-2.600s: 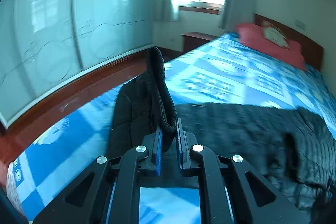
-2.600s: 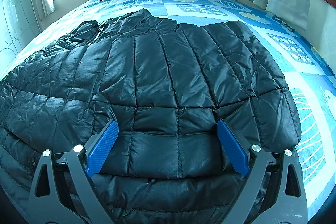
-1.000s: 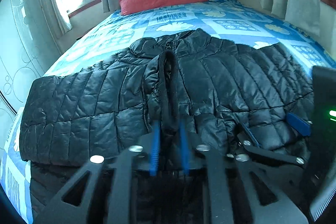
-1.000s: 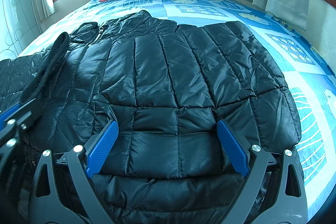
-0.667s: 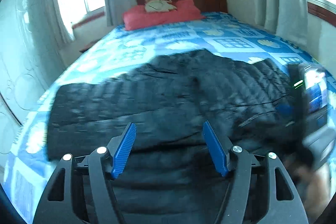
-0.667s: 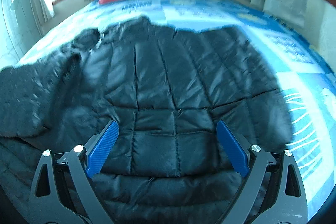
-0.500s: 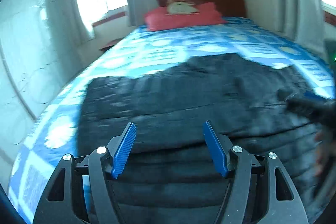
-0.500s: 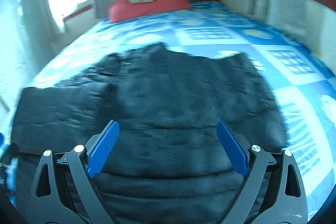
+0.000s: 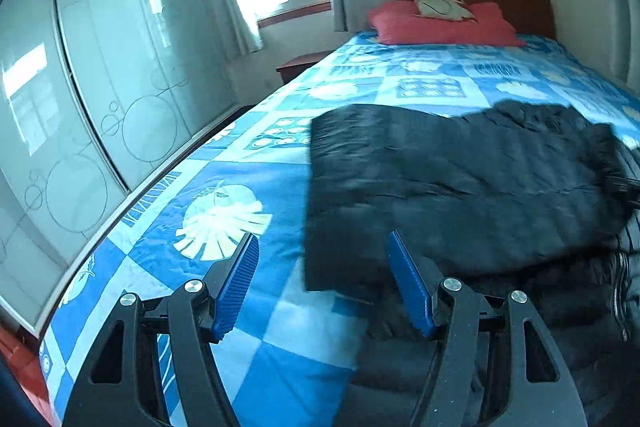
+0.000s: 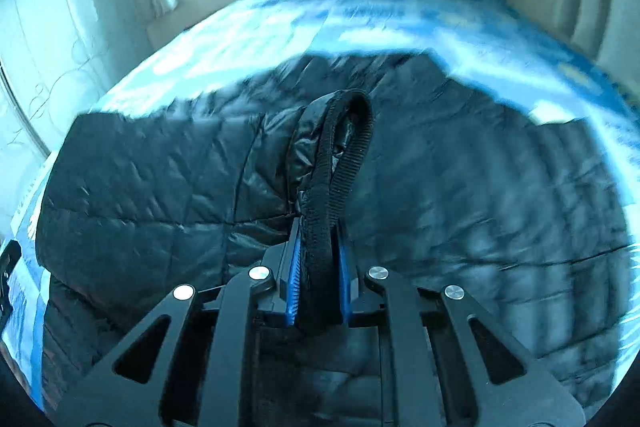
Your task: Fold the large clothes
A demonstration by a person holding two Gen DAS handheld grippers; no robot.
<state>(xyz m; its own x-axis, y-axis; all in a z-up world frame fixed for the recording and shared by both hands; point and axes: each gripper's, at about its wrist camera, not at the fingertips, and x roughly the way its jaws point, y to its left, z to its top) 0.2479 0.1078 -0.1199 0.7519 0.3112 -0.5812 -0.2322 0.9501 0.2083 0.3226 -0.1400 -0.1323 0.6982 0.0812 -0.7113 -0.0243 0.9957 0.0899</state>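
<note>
On the bed [image 9: 240, 195], a black padded jacket [image 10: 460, 187] lies spread for folding as the right gripper [image 10: 318, 283] closes on its ribbed cuff [image 10: 340, 155] to draw the sleeve across, while the left gripper [image 9: 324, 283] hangs apart, empty, beside the folded edge.

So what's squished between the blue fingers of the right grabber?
In the right wrist view, the jacket's black ribbed cuff sits between the closing right gripper's fingers.

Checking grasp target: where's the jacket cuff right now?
Right wrist view, centre: the cuff is pinched between the closing right gripper pads, raised over the jacket on the bed.
</note>
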